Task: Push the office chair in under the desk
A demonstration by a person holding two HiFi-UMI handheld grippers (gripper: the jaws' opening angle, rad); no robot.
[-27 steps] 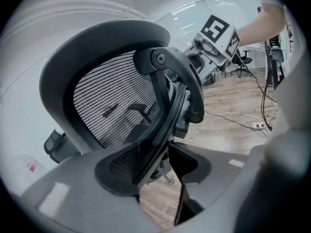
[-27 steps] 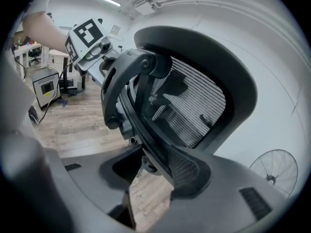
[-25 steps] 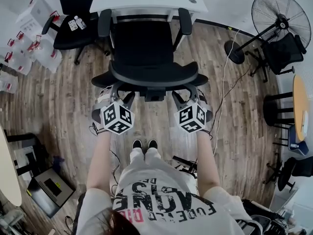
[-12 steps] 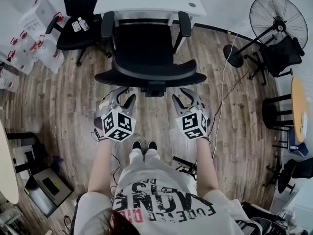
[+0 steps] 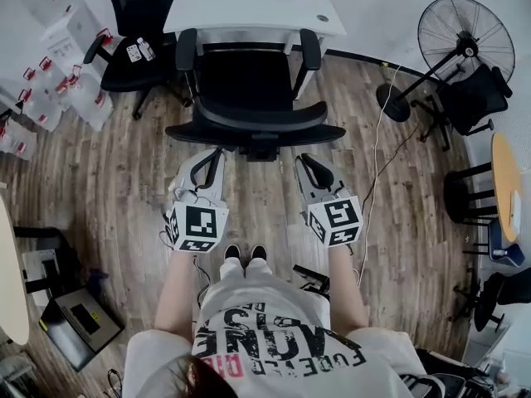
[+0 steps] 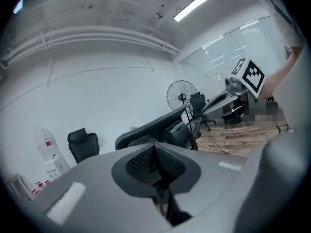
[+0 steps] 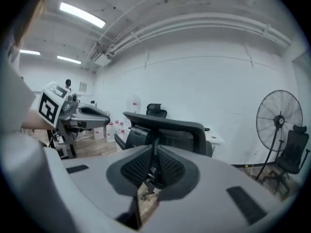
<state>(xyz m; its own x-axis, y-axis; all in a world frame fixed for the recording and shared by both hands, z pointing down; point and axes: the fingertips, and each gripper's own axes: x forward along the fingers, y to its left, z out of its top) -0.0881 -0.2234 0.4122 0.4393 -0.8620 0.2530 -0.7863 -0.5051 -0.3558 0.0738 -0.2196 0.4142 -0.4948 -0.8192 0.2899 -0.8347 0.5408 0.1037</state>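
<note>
The black office chair (image 5: 249,98) stands with its seat partly under the white desk (image 5: 241,7) and its armrests at the desk's front edge. Its curved backrest (image 5: 253,127) faces me. My left gripper (image 5: 217,154) and right gripper (image 5: 305,161) hang side by side just short of the backrest, not touching it. Both pairs of jaws have just been closing, with nothing between them. In the left gripper view the left gripper (image 6: 155,147) has its ribbed pads together, with the chair (image 6: 155,125) beyond. In the right gripper view the right gripper (image 7: 155,152) has pads meeting at the tips before the chair (image 7: 165,125).
A second black chair (image 5: 133,23) stands at the desk's left with small bottles on its seat. White boxes (image 5: 50,81) line the left wall. A standing fan (image 5: 469,36), a cable (image 5: 377,156) on the wooden floor and a round table (image 5: 508,185) are on the right.
Both grippers have drawn back from the chair's backrest toward me and risen, and their jaws went from open to together. The chair sits further under the desk.
</note>
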